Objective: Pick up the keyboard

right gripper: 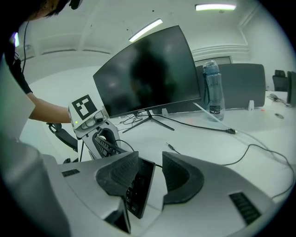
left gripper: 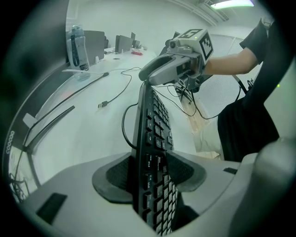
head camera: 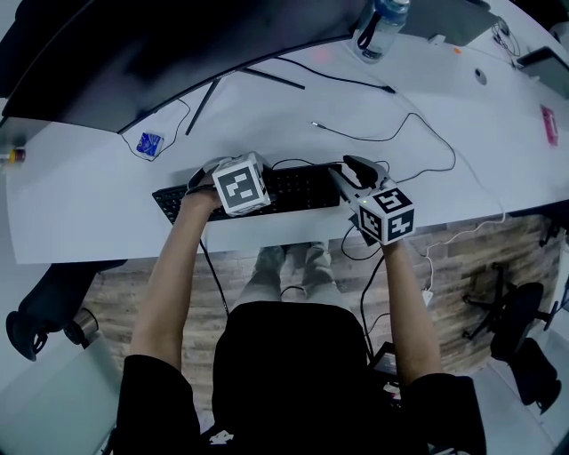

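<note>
A black keyboard (head camera: 302, 188) lies along the near edge of the white desk (head camera: 80, 204), its cable looping behind it. My left gripper (head camera: 213, 182) points steeply down at its left part. In the left gripper view the keyboard (left gripper: 157, 139) stands edge-on between the pads of the left gripper (left gripper: 150, 169), and both press on it. My right gripper (head camera: 349, 175) is at the keyboard's right end. There the keyboard's end (right gripper: 136, 185) sits between the jaws of the right gripper (right gripper: 150, 178). One pad lies over the keys, and a strip of desk shows before the other pad.
A large dark monitor (head camera: 133, 53) on a thin-legged stand fills the back of the desk. A water bottle (head camera: 380, 27) stands at the back right. Loose cables (head camera: 382, 133) cross the desk and a small blue packet (head camera: 149, 142) lies left. Office chairs (head camera: 516, 329) stand on the floor.
</note>
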{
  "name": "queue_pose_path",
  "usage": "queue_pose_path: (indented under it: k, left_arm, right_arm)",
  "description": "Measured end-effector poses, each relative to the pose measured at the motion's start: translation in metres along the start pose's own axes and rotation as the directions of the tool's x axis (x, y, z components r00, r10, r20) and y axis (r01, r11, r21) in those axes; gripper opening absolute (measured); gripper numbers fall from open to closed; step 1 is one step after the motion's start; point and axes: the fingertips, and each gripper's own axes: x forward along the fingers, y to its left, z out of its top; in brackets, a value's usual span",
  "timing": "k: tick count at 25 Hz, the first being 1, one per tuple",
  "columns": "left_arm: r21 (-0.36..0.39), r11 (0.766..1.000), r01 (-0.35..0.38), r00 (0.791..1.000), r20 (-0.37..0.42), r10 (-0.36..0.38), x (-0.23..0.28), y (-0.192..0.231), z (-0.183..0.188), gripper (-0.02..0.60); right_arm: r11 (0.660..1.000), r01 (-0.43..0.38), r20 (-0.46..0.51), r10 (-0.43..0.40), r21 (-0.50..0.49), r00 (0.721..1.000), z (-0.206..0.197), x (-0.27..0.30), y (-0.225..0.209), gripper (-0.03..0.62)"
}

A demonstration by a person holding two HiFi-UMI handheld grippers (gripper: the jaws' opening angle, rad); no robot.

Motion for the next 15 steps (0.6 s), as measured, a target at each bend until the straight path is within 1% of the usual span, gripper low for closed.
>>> queue_pose_path:
  k: [4, 7, 9, 11, 13, 15]
  left_arm:
    - [0.016, 0.999, -0.046, 0.999, 0.005, 0.046, -0.004, -0.006, 0.002, 0.230]
    - [0.036, 0.995, -0.096, 0.995, -0.009, 0.096, -0.002, -0.008, -0.002, 0.230]
    - [0.050, 0.990, -0.134, 0.991, -0.015, 0.134, -0.002, -0.010, -0.005, 0.230]
    - [0.064, 0.983, -0.170, 0.985, -0.012, 0.171, -0.003, -0.012, -0.003, 0.230]
    - [0.080, 0.976, -0.204, 0.979, -0.008, 0.206, -0.005, -0.015, -0.001, 0.230]
    - [0.098, 0.968, -0.232, 0.972, -0.002, 0.233, -0.007, -0.020, 0.000, 0.230]
  right_arm:
    - [0.995, -0.029, -0.064, 0.023, -0.098, 0.998, 0.009, -0.011, 0.005, 0.147]
    - [0.973, -0.075, -0.145, 0.044, -0.220, 0.989, 0.015, -0.015, 0.015, 0.170]
    - [0.943, -0.130, -0.217, 0.064, -0.305, 0.974, 0.017, -0.015, 0.025, 0.185]
    - [0.908, -0.197, -0.292, 0.088, -0.369, 0.952, 0.016, -0.013, 0.037, 0.199]
    - [0.871, -0.272, -0.360, 0.119, -0.410, 0.925, 0.014, -0.009, 0.050, 0.204]
    - [0.829, -0.346, -0.432, 0.143, -0.440, 0.891, 0.008, -0.005, 0.062, 0.210]
